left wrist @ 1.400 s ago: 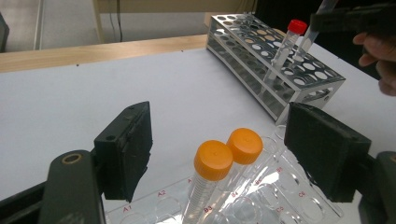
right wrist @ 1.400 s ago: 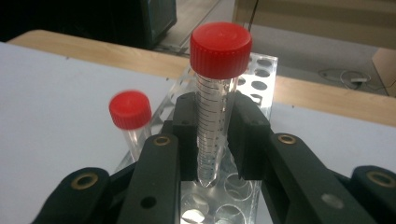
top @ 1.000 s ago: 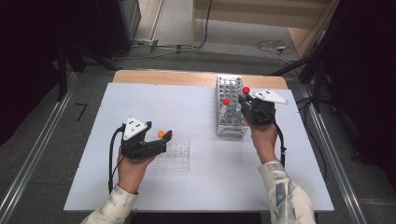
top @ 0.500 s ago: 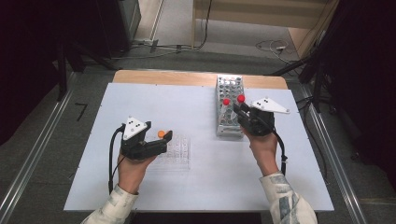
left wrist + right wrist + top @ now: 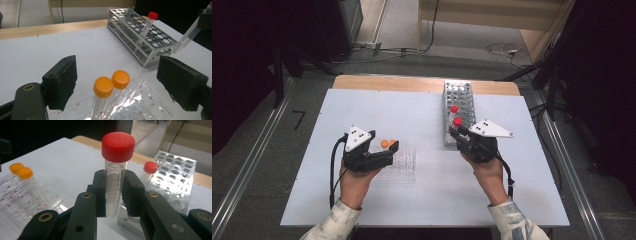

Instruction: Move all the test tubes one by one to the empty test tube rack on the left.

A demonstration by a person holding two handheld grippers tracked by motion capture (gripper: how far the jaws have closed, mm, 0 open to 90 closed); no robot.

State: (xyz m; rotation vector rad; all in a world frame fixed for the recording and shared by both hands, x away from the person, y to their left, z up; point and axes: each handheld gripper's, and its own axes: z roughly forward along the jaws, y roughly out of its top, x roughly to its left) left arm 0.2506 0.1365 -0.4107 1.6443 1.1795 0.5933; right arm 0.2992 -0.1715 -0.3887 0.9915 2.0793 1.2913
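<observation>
So the bench (image 5: 422,110) is carrying two racks: a metal tube rack (image 5: 458,97) sitting toward the far right edge, and a clear plastic rack (image 5: 404,162) closer to the near edge, left of the middle. The metal one is keeping a single red-capped tube (image 5: 147,26) upright in its holes. The clear one is holding two orange-capped tubes (image 5: 110,95) side by side, touching at the caps.

The right hand-held gripper (image 5: 113,195) is clamping a second red-capped tube (image 5: 116,172) on the clear graduated barrel, just under the cap, and is holding it in the air just off the near end of the metal rack, tip free below the jaws. The left hand-held gripper (image 5: 117,85) is hovering with its jaws spread wide, one on each side of the orange-capped pair, gripping nothing.

My take on handling: these tubes are looking empty, so I'm guessing very light, stiff plastic, smooth enough to slide or swivel in flat pads. Grabbing the barrel high up near the cap seems like the sane spot, since the cap lip is acting as a stop. The clear rack looks light too, so it's probably going to shift if bumped.
</observation>
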